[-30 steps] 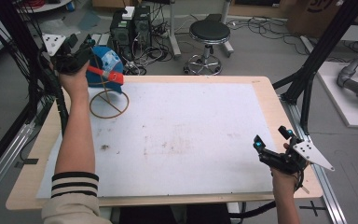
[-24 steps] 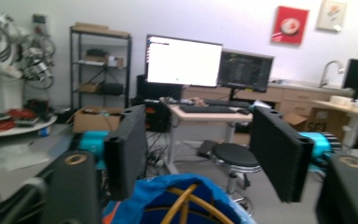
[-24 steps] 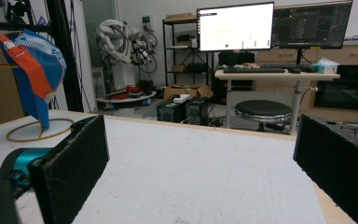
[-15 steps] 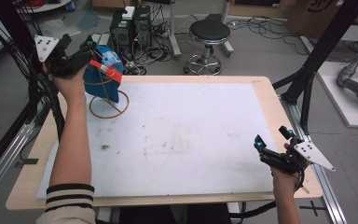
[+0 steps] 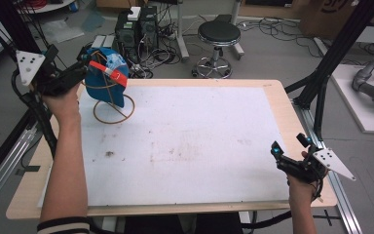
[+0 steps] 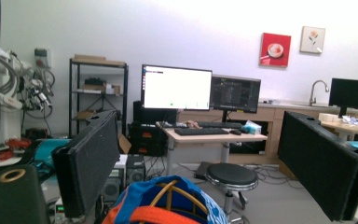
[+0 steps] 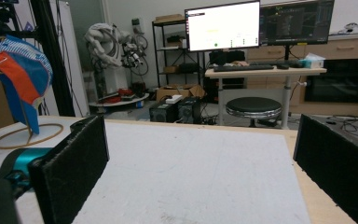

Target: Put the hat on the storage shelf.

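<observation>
Blue cap (image 5: 103, 78) with orange strap sits on a wire stand (image 5: 113, 110) at the table's (image 5: 272, 97) far-left corner, left gripper (image 5: 80, 71) released just behind it, likely poised to grasp; right gripper (image 5: 292, 148) released, idle near the near-right corner.

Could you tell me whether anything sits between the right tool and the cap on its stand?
Nothing visible does. The right tool rests at the near right corner, and only bare white mat lies between it and the cap at the far left.

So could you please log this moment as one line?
left gripper: open, at cap on stand | right gripper: open, idle over table
</observation>
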Motion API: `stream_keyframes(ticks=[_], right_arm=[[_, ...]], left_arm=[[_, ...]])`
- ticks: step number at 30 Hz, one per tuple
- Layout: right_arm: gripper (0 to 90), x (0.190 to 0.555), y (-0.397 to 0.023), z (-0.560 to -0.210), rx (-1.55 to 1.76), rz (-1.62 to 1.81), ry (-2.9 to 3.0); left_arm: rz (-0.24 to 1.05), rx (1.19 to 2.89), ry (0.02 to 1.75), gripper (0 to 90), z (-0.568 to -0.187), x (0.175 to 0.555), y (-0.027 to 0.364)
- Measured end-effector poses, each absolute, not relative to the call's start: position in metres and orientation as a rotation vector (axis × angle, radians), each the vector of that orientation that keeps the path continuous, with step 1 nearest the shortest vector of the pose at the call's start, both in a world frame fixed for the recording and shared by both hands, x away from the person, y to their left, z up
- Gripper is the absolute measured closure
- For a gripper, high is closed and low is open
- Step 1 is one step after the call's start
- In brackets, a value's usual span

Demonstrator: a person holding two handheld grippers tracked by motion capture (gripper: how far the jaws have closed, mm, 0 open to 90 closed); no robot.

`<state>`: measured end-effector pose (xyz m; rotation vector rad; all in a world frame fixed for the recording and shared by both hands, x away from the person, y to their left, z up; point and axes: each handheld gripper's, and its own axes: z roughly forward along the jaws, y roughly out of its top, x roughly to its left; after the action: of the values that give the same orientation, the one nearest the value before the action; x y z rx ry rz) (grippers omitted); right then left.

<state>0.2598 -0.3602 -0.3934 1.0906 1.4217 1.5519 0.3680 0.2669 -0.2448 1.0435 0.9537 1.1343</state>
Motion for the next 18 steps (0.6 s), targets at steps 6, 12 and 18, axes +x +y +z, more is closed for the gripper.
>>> stream_keyframes(ticks=[6,12,18], right_arm=[[2.9,0.259,-0.364,-0.391,1.097,1.558,1.392],[3.0,0.26,-0.363,-0.39,1.081,1.552,1.395],[2.9,0.262,-0.361,-0.389,1.064,1.555,1.394]], left_arm=[[1.143,1.037,0.942,13.4,-0.248,0.343,0.272],[1.164,1.033,0.928,13.8,-0.253,0.317,0.278],[1.16,1.039,0.919,13.7,-0.263,0.296,0.283]])
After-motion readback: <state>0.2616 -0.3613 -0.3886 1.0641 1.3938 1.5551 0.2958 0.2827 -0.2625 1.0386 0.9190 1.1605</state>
